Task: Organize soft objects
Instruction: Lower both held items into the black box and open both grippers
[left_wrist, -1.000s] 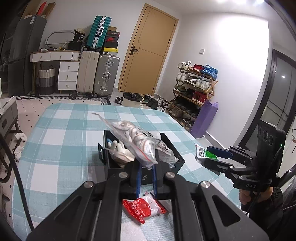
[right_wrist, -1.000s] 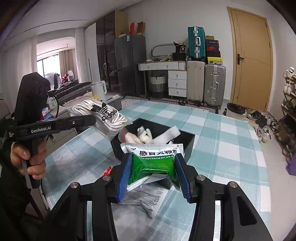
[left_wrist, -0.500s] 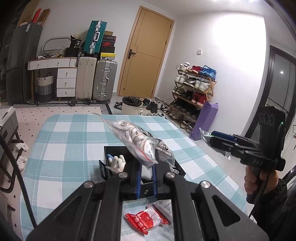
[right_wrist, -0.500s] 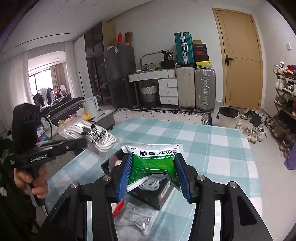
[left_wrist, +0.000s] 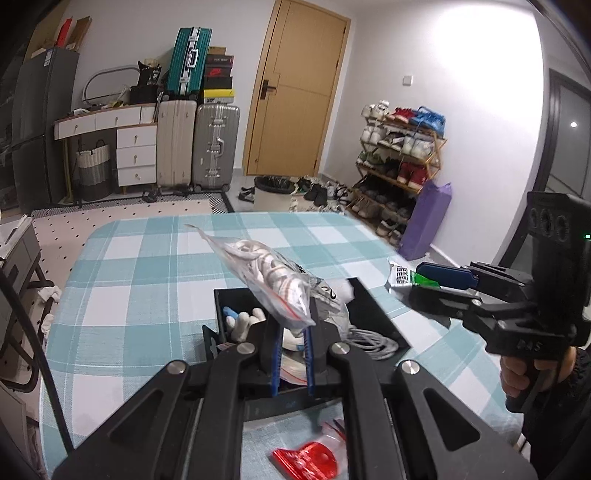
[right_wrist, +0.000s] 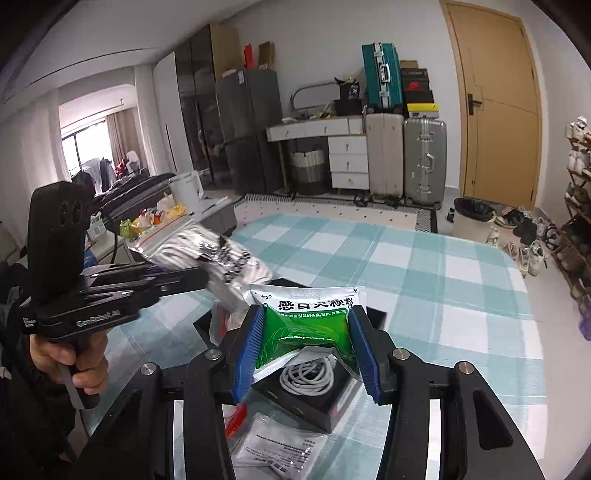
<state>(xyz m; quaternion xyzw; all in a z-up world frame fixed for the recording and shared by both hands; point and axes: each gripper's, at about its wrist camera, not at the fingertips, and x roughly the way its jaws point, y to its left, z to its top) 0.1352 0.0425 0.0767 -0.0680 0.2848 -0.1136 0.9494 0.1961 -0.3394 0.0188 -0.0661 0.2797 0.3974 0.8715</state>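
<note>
Left wrist view, left to right. Left gripper (left_wrist: 290, 354) is pinched narrow on the bottom edge of a clear zip bag (left_wrist: 267, 278) of white cords; the bag sticks up toward 11 o'clock, above the black box (left_wrist: 373, 314). The box sits on the teal checked tablecloth (left_wrist: 147, 295) and is split into compartments: white soft items with a blue bit (left_wrist: 242, 321) at its 10 o'clock, a coiled white cable (left_wrist: 371, 343) at its 4 o'clock. A red packet (left_wrist: 306, 461) lies on the cloth at 6 o'clock, near side of the box, partly behind the gripper frame. At 3 o'clock, the right gripper (left_wrist: 421, 278) is seen side-on, held off the box's right edge, with the green sachet showing only as a white-and-green sliver at its tip. This view does not show how its jaws sit.

Right wrist view, left to right. At 9 o'clock the left gripper (right_wrist: 192, 275) is side-on with a hand (right_wrist: 70, 356) on its grip; the zip bag (right_wrist: 210, 254) is blurred, with black printed lettering that the other view hides. Centre: right gripper (right_wrist: 306, 339) clamps a green sachet (right_wrist: 306, 325) with a white printed top, blue pads at medium spacing against both side edges, sachet bulging between them. It hangs above the box (right_wrist: 317, 406); under it the coiled cable (right_wrist: 306, 376) is seen from above. A white printed packet (right_wrist: 280, 450) lies on the cloth at 6 o'clock, touching the box's near side; only this view shows it clearly. The red packet (right_wrist: 236, 417) is just a sliver at 7 o'clock.
</note>
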